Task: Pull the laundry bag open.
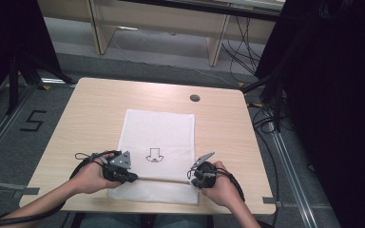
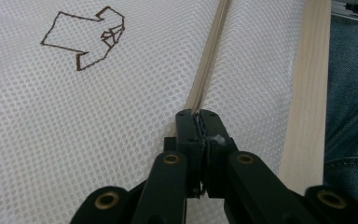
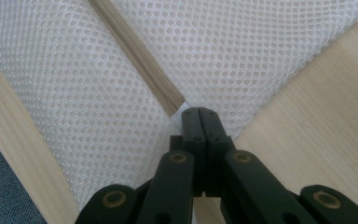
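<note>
Both our grippers are clenched on the white mesh bag (image 1: 158, 142) near the table's (image 1: 85, 114) front edge, left gripper (image 1: 132, 178) and right gripper (image 1: 193, 179) at opposite zipper (image 1: 164, 180) ends, bare wood beyond.

Right claw (image 3: 199, 112) closed, apparently pinching white mesh bag (image 3: 84, 107) edge at zipper (image 3: 140, 60) end.

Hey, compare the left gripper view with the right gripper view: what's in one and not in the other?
Left gripper view: the brown shirt outline printed on the white mesh bag, and blue jeans past the table edge. Its hand-held gripper is shut on something at the beige zipper, probably the pull.

Right gripper view: the zipper's end, with that hand-held gripper shut at the bag's side edge.

Both: mesh, zipper, wooden table, black closed jaws.
</note>
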{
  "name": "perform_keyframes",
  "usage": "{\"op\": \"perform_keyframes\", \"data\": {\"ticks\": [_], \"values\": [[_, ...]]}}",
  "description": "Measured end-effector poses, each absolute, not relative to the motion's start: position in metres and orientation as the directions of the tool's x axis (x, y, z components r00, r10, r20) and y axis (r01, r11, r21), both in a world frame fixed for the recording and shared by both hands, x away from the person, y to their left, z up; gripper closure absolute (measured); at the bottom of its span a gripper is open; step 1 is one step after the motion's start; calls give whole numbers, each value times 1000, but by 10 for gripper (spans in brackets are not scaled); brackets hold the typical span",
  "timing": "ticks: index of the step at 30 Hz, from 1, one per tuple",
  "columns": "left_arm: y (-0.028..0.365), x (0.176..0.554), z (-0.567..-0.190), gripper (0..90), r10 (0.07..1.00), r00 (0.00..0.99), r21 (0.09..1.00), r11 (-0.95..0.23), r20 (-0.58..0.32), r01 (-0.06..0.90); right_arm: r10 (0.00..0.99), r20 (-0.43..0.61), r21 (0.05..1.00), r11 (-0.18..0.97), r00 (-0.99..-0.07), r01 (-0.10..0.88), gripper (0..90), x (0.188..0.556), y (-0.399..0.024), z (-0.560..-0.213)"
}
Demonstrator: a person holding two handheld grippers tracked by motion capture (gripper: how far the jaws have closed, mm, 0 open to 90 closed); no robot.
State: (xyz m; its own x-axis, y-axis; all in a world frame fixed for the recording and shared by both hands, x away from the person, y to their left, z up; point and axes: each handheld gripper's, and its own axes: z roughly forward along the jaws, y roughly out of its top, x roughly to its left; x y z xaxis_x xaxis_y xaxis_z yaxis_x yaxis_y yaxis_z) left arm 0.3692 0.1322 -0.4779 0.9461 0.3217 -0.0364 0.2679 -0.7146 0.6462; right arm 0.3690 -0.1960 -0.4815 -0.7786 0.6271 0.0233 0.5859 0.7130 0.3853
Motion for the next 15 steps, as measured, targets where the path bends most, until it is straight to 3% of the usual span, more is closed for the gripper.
{"op": "perform_keyframes", "data": {"ticks": [6,9,15], "values": [[134,369,-477,876,323,945,655,-704,-49,275,628,22,388,712,-778,585,900,369,-196,-482],[136,369,-478,876,307,952,623,-744,-2,242,617,14,391,721,-787,573,900,369,-196,-482],[145,368,-480,876,334,942,636,-718,-41,282,627,21,387,713,-779,585,900,369,-196,-482]]}}
